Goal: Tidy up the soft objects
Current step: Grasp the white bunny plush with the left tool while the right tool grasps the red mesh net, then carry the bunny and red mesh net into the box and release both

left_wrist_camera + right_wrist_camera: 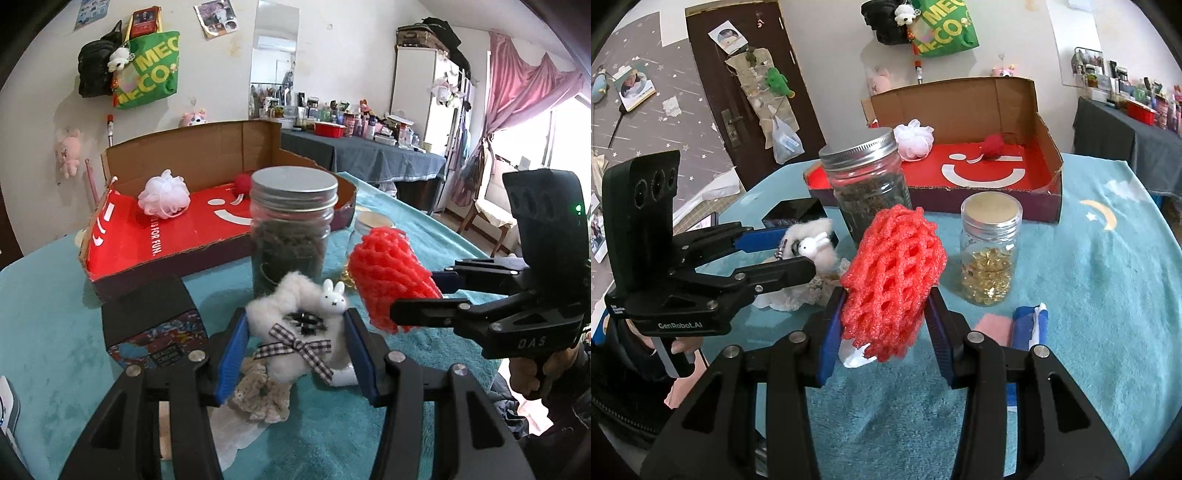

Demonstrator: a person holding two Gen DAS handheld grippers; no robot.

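Note:
My left gripper is shut on a white fluffy hair tie with a small rabbit and a checked bow, held above the teal table; it also shows in the right wrist view. My right gripper is shut on a red foam net, also seen in the left wrist view. A red-bottomed cardboard box stands behind and holds a white mesh puff and a red yarn ball. A beige crocheted scrunchie lies under the left gripper.
A dark-filled glass jar with a metal lid stands just ahead of both grippers. A smaller jar of golden capsules is right of it. A black box sits at left. Pink and blue cloths lie near the right gripper.

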